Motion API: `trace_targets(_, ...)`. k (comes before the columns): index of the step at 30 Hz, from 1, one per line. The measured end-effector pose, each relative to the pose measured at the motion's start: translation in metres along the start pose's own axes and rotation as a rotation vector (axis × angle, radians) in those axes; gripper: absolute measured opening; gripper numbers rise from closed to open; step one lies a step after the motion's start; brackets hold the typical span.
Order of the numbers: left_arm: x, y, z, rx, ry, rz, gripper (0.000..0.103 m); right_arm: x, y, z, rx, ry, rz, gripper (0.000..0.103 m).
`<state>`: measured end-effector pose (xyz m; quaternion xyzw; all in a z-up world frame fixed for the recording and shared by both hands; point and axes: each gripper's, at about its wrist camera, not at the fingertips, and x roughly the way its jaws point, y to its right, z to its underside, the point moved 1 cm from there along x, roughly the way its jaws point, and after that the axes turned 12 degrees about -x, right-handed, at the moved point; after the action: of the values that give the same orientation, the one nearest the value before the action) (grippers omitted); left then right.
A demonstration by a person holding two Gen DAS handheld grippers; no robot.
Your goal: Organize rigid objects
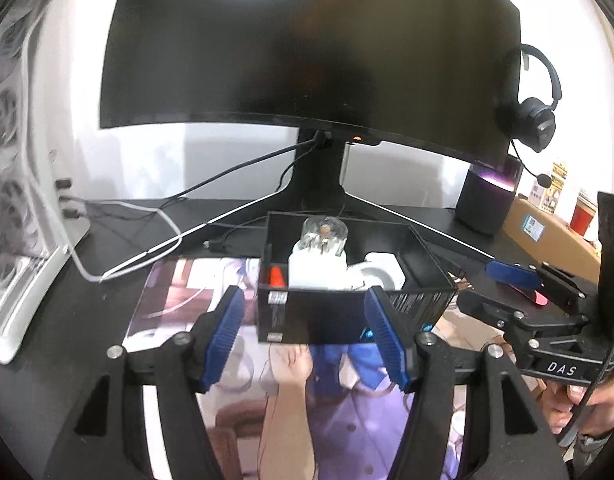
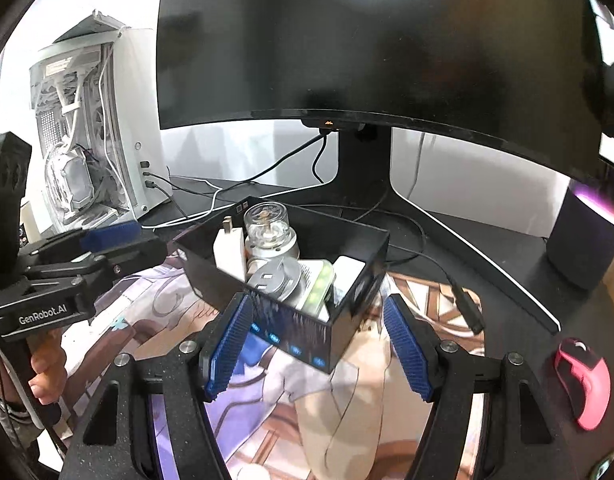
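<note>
Black box of small items sitting on the printed mat, both tongs spread wide around it.

The black box (image 1: 339, 300) is resting on the printed mat (image 1: 227, 360) toward the surface's back edge, before the monitor (image 1: 307, 48). The left tongs (image 1: 305, 338) are gaping at its near wall, the right tongs (image 2: 319, 346) at its corner, gripping nothing. The left view is showing a red piece (image 1: 277, 276); only the right is showing the metal disc (image 2: 273, 276) and pink mouse (image 2: 585, 380).
</note>
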<state>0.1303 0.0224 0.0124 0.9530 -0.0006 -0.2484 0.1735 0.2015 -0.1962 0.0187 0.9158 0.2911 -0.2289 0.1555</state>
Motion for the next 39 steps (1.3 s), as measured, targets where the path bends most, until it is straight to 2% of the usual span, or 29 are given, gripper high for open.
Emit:
trace_targets(4, -0.013, -0.007, 0.011, 0.009, 0.024, -0.010, 0.063, -0.009, -0.011, 0.012, -0.008, 0.029, 0.034, 0.076)
trace_targets(8, -0.024, -0.014, 0.017, -0.012, 0.061, -0.020, 0.066, -0.018, -0.016, 0.023, 0.006, 0.057, 0.050, 0.077)
trace_targets(13, -0.027, -0.016, 0.022, -0.009, 0.094, -0.040, 0.078, -0.023, -0.016, 0.033, 0.031, 0.065, 0.048, 0.077)
trace_targets(16, -0.027, -0.017, 0.024, -0.003, 0.111, -0.062, 0.079, -0.031, -0.016, 0.036, 0.032, 0.082, 0.063, 0.078)
trace_targets(18, -0.027, -0.016, 0.027, -0.002, 0.118, -0.075, 0.079, -0.037, -0.017, 0.038, 0.028, 0.106, 0.094, 0.090)
trace_targets(19, -0.028, -0.016, 0.028, 0.001, 0.123, -0.080, 0.079, -0.040, -0.016, 0.038, 0.029, 0.113, 0.106, 0.092)
trace_targets(22, -0.033, -0.012, 0.030, 0.021, 0.153, -0.093, 0.080, -0.050, -0.016, 0.041, 0.042, 0.150, 0.166, 0.093)
trace_targets(26, -0.037, 0.000, 0.033, 0.071, 0.194, -0.133, 0.085, -0.062, -0.017, 0.042, 0.048, 0.197, 0.232, 0.098)
trace_targets(28, -0.042, 0.003, 0.034, 0.073, 0.226, -0.111, 0.086, -0.070, -0.016, 0.044, 0.076, 0.246, 0.253, 0.100)
trace_targets(32, -0.044, 0.009, 0.034, 0.080, 0.257, -0.094, 0.093, -0.063, -0.014, 0.040, 0.073, 0.215, 0.242, 0.102)
trace_targets(35, -0.047, 0.009, 0.034, 0.078, 0.271, -0.096, 0.096, -0.063, -0.018, 0.038, 0.067, 0.231, 0.246, 0.102)
trace_targets(36, -0.048, 0.008, 0.034, 0.073, 0.274, -0.093, 0.100, -0.061, -0.021, 0.036, 0.051, 0.226, 0.234, 0.102)
trace_targets(39, -0.050, 0.004, 0.034, 0.052, 0.282, -0.084, 0.100, -0.060, -0.022, 0.036, 0.047, 0.237, 0.215, 0.102)
